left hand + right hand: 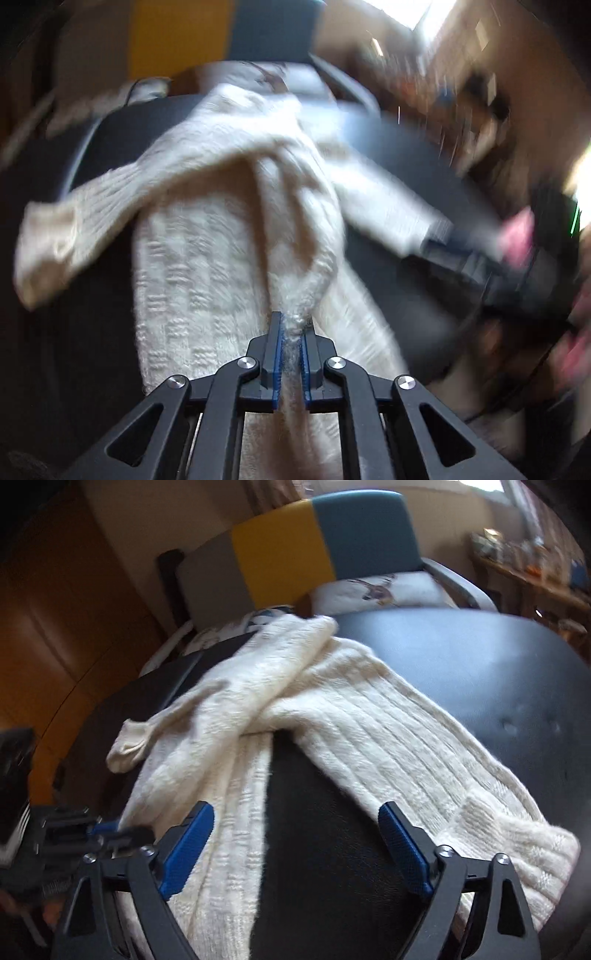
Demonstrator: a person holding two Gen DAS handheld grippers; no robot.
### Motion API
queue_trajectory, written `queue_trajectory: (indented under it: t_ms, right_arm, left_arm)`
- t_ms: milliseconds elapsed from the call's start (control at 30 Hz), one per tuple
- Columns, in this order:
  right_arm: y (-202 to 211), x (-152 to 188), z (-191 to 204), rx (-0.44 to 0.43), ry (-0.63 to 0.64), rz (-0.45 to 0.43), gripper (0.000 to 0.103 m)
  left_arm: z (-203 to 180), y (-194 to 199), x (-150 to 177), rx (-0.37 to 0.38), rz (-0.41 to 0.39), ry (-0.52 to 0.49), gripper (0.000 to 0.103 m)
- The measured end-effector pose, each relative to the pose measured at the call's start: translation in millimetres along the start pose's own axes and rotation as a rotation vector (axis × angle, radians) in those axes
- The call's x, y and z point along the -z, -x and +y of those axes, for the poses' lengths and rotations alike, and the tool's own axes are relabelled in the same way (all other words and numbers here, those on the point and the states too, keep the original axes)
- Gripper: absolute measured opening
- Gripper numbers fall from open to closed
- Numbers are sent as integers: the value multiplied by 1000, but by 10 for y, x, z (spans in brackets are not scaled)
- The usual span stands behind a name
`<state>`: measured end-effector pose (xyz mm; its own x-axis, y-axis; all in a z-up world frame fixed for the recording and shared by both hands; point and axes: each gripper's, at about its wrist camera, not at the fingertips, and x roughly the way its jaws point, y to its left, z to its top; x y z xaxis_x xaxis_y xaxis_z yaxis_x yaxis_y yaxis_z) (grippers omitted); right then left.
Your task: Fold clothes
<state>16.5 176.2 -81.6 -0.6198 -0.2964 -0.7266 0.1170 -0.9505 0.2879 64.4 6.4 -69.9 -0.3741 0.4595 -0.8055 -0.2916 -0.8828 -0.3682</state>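
Left gripper (291, 332) is clamped on a bunched ridge of the cream knit sweater (207, 236), yarn pinched between the blue pads (276, 354); right gripper (295, 834) is spread wide with nothing between its fingers, hovering above a bare dark patch of the table (480, 672) between two spans of knit; sweater lies sprawled across the table's near half, one sleeve (177, 716) crossed over the body toward the left edge, ribbed cuff (524, 853) at the near right edge; step in hand looks like carrying the pinched fold over, so keep the pinch firm, lift enough to clear the surface, lay the fold flat and let the free gripper pin or take the cuff side to stop dragging; hard to read: left view is heavily motion-blurred, the other gripper (476, 258) there is a smear, collar and hem can't be located, how much fabric hangs off the near edge is hidden under the gripper frames; chair (365, 528) behind is irrelevant.
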Motion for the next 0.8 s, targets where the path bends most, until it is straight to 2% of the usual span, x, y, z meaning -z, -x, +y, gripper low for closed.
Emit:
queue_trajectory:
  t_ms: [100, 200, 300, 467, 533, 567, 700, 733, 800]
  right_arm:
    - [-90, 1, 285, -51, 128, 30, 82]
    - [-318, -7, 512, -74, 202, 81, 80]
    - [-579, -10, 636, -110, 231, 147, 77]
    - [-882, 105, 593, -24, 243, 260, 76]
    - [-848, 115, 539, 12, 242, 282, 76]
    - [-831, 134, 512, 30, 251, 283, 77]
    - [-779, 196, 440, 50, 252, 268, 81]
    - [-777, 206, 445, 50, 250, 265, 84]
    - [-795, 239, 495, 54, 256, 263, 92]
  left_arm:
    - [392, 389, -71, -13, -123, 108, 6]
    - [722, 604, -108, -42, -178, 174, 6]
    - [905, 532, -112, -80, -165, 203, 6]
    - [1257, 288, 59, -156, -96, 296, 6]
    - [1474, 345, 115, -136, -116, 367, 7]
    - [1625, 403, 135, -122, -131, 420, 16]
    - [2084, 683, 167, -180, -187, 504, 22]
    - [2123, 748, 162, -227, -201, 483, 24]
    - [2036, 833, 131, -361, -226, 353, 26]
